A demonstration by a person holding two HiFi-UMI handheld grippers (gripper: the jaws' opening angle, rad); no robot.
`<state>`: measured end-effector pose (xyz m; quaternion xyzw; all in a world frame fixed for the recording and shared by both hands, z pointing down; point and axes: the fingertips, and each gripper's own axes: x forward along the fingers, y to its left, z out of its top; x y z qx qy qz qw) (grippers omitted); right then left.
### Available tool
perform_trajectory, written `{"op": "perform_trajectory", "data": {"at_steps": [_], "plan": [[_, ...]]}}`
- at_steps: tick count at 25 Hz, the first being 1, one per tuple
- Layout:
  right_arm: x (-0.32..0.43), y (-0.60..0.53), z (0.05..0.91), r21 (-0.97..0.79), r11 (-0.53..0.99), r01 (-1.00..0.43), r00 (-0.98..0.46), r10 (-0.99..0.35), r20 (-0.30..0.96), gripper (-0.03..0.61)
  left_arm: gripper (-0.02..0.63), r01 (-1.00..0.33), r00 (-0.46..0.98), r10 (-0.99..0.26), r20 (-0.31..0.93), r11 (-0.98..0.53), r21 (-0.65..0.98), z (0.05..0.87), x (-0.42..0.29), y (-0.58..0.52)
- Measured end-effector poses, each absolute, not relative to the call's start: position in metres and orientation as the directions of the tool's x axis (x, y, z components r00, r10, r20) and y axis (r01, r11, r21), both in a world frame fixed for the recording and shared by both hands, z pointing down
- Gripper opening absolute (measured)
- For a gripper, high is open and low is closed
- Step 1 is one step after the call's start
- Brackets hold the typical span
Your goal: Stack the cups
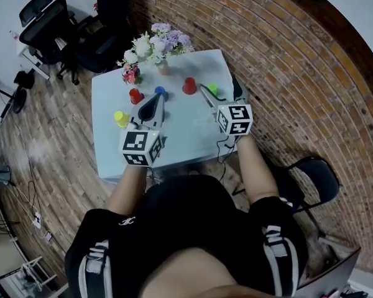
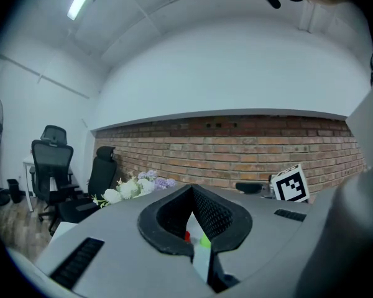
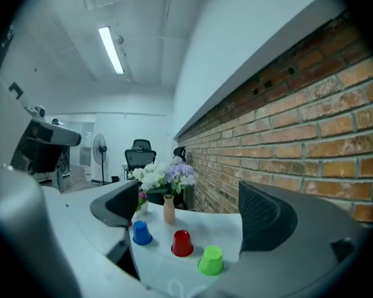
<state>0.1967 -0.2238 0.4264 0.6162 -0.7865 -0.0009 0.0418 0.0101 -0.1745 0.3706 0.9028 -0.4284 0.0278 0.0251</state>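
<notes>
Five small upturned cups stand on the white table: yellow, red, blue, a second red and green. My left gripper is shut and empty, its tips just short of the blue cup. Through its jaws in the left gripper view I glimpse the red cup and the green cup. My right gripper is open with nothing between its fingers. In the right gripper view the green cup is nearest, then the red cup and the blue cup.
A vase of white and purple flowers and a small pink bouquet stand at the table's far edge. A brick wall runs along the right. Black office chairs stand beyond the table, another chair at my right.
</notes>
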Motion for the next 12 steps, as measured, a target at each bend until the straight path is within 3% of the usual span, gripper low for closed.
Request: {"op": "perform_trajectory", "data": {"at_steps": [12], "plan": [[0.236, -0.286, 0.609, -0.005, 0.292, -0.956, -0.262, -0.849, 0.460, 0.479, 0.003, -0.855, 0.513, -0.842, 0.167, -0.518, 0.017, 0.405, -0.006, -0.192]]}}
